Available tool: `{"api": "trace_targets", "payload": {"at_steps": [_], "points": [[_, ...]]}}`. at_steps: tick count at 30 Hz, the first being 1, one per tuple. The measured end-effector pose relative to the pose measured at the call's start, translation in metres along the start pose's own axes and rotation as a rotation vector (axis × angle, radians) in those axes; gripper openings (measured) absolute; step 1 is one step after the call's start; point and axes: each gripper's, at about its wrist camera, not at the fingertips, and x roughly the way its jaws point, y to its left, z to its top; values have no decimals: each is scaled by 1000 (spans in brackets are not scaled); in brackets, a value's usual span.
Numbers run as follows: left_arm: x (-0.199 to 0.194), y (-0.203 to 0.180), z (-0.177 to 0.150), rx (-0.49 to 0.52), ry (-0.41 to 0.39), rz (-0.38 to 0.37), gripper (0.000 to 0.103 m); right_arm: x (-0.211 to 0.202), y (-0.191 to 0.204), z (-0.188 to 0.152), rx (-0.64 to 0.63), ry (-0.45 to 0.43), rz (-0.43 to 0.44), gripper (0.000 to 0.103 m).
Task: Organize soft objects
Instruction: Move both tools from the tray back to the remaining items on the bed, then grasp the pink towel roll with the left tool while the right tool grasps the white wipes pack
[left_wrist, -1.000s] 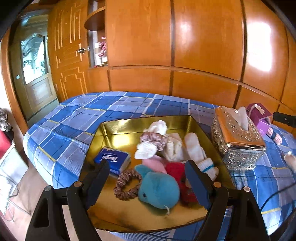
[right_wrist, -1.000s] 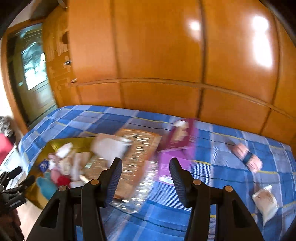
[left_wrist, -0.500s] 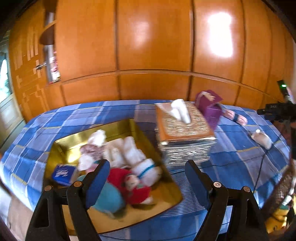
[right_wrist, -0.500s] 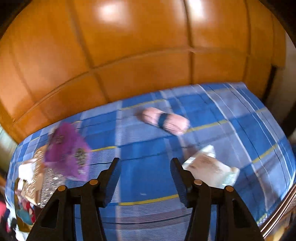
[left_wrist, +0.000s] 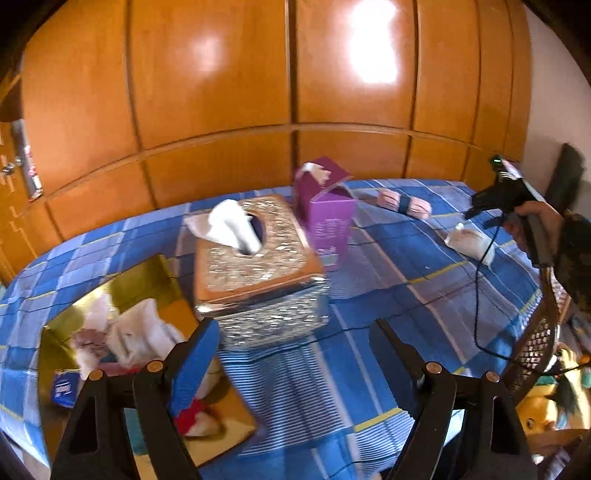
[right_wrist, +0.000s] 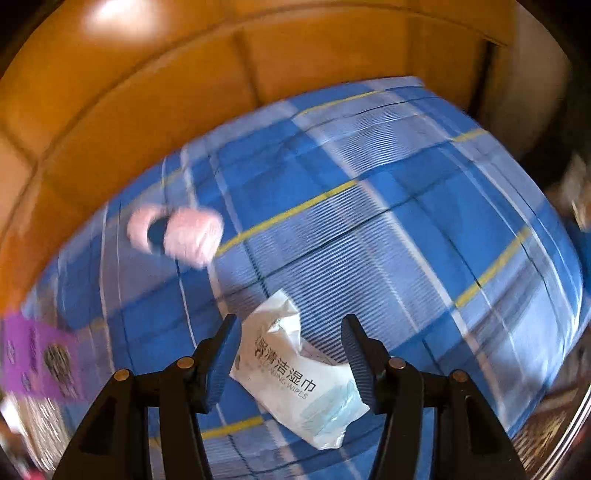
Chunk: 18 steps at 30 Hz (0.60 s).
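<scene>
Right tongs (right_wrist: 288, 354) hang apart over the wipes pack (right_wrist: 299, 380) on the blue plaid table (right_wrist: 406, 221), pink socks (right_wrist: 177, 232) at ten o'clock. Left tongs (left_wrist: 291, 362) gape empty.

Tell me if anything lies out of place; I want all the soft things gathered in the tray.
Yes. A pack of wet wipes and a pink roll with a dark band lie loose on the blue checked cloth, far from the gold tray holding the other soft things.

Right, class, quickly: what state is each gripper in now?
Left gripper: open, holding nothing.
Right gripper: open, fingers either side of the wet wipes pack, not gripping.
</scene>
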Motion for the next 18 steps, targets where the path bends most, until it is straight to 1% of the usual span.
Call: {"api": "trace_targets", "payload": {"at_steps": [2,3,4,5,6,9,11,12,13,14,16,17,18], "points": [[7,-8,1,19,18,-7,84,8,9,2,-110,52,26,57],[9,-10,2,23,26,-10,84,10,17,1,-193,81,26,57],[12,-12,2,26,35,-16,84,11,22,-1,-251,95,17,64],[16,-15,4,30,45,-24,84,13,27,-4,-305,108,7,69],[18,-17,5,32,50,-28,84,16,34,-8,-382,129,-18,73],[25,-26,10,48,66,-52,84,27,45,-20,-535,184,-97,73],[30,-36,15,74,70,-65,84,35,47,-28,-607,212,-150,73],[32,-41,17,87,73,-73,84,38,48,-30,-626,219,-187,72],[34,-47,20,102,76,-83,84,40,46,-32,-634,225,-208,65],[35,-52,23,115,77,-92,84,39,46,-33,-634,221,-210,62],[40,-66,31,144,81,-124,84,31,43,-32,-614,191,-193,51],[41,-71,34,153,81,-135,84,27,42,-31,-601,175,-181,50],[44,-78,38,166,83,-148,84,20,39,-26,-562,142,-170,50]]}}
